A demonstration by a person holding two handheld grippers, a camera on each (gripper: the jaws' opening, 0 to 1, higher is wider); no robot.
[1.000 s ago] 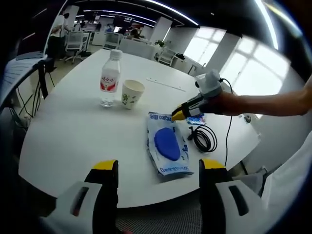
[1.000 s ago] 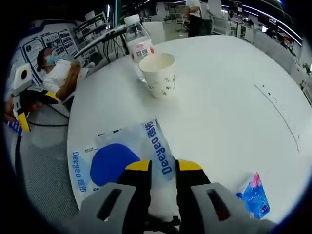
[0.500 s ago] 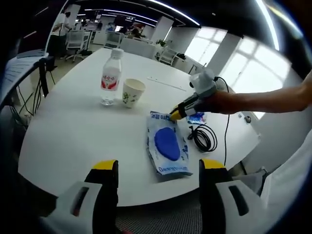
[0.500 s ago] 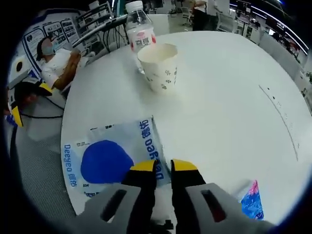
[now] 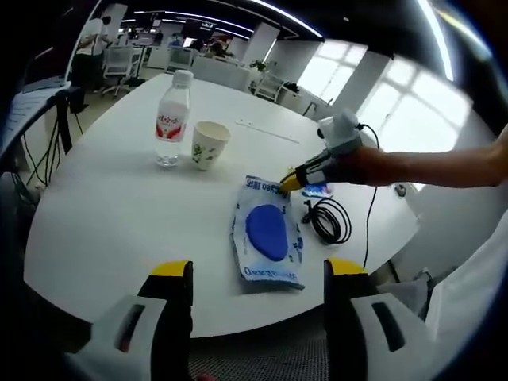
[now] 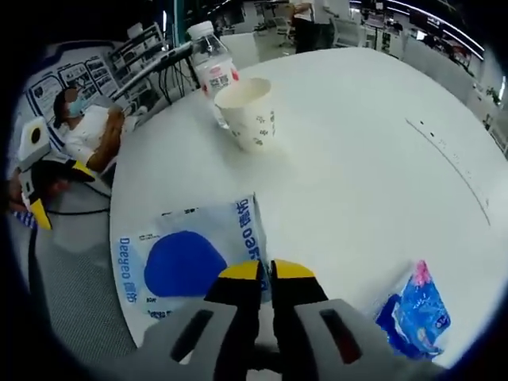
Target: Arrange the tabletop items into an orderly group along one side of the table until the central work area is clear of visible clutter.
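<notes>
The right gripper [image 6: 267, 270] has its two yellow-tipped jaws pressed almost together, and between them is the near edge of the white pouch with the blue oval [image 6: 194, 258]. In the left gripper view the same right gripper [image 5: 290, 182] comes in from the right, with its yellow tips on the far corner of the pouch [image 5: 268, 234]. A bare forearm [image 5: 444, 165] reaches behind it, stretched across the right part of the table.

The left gripper [image 5: 258, 271] has its jaws wide apart and they hold nothing. It hangs in front of the near edge of the white table [image 5: 119, 214], not touching anything.

The pouch lies flat on the table near this edge. Just to the right of it there is a coiled black cable [image 5: 329, 222]. A small blue sachet [image 5: 317, 190] lies beside the right gripper's tips; in the right gripper view the sachet [image 6: 414, 313] is on the right of the jaws, apart from the pouch.

Farther on the table stand a paper cup [image 5: 209, 144] and a water bottle with a red label [image 5: 171, 119], both upright and just beside each other. In the right gripper view the cup [image 6: 248, 115] is in front of the bottle [image 6: 211, 70].

A seated person with a mask [image 6: 87, 127] is at the left beyond the table.
</notes>
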